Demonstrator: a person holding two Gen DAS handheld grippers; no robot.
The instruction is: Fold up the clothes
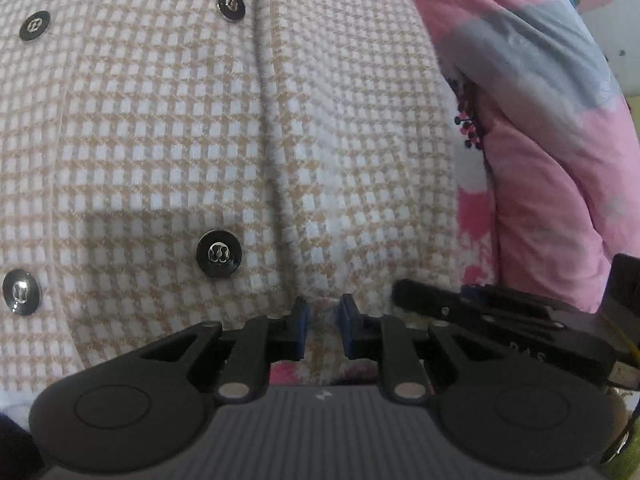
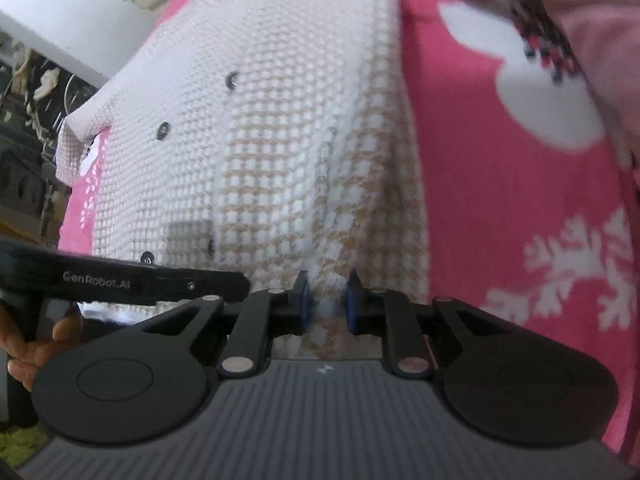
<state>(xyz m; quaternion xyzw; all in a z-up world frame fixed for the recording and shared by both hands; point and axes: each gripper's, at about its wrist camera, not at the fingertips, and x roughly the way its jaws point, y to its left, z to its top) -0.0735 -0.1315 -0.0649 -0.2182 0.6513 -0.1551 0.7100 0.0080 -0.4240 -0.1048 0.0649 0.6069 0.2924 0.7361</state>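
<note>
- Pink bedding with white floral shapes (image 2: 500, 216) is seen as the surface under the work; it reads as a bed cover rather than a desk, and dark furniture is glimpsed at the left edge of the right wrist view.
- One garment is counted: a beige-and-white checked cardigan (image 1: 168, 128), spread on the cover with its dark round buttons (image 1: 219, 253) facing up.
- Four buttons are counted in the left wrist view; five small ones are made out in the right wrist view, where blur may hide others.
- The left hand-held gripper (image 1: 323, 330) is clenched on a pinch of the checked knit at the cardigan's near edge, cloth being seen between its blue pads (image 1: 301, 328).
- The right hand-held gripper (image 2: 327, 304) is likewise clenched on a gathered fold of the same knit, close beside the left one, whose black body is seen at the left of the right wrist view.
- The cardigan is stretched straight away from both grippers, its long axis running along their pointing line toward the far edge.
- Neither hand is judged nearer; both are at the same near hem, so a fold away from them is judged the likely move.
- One pale pink cloth with a grey band (image 1: 532, 80) is seen to the right, beside the cardigan.
</note>
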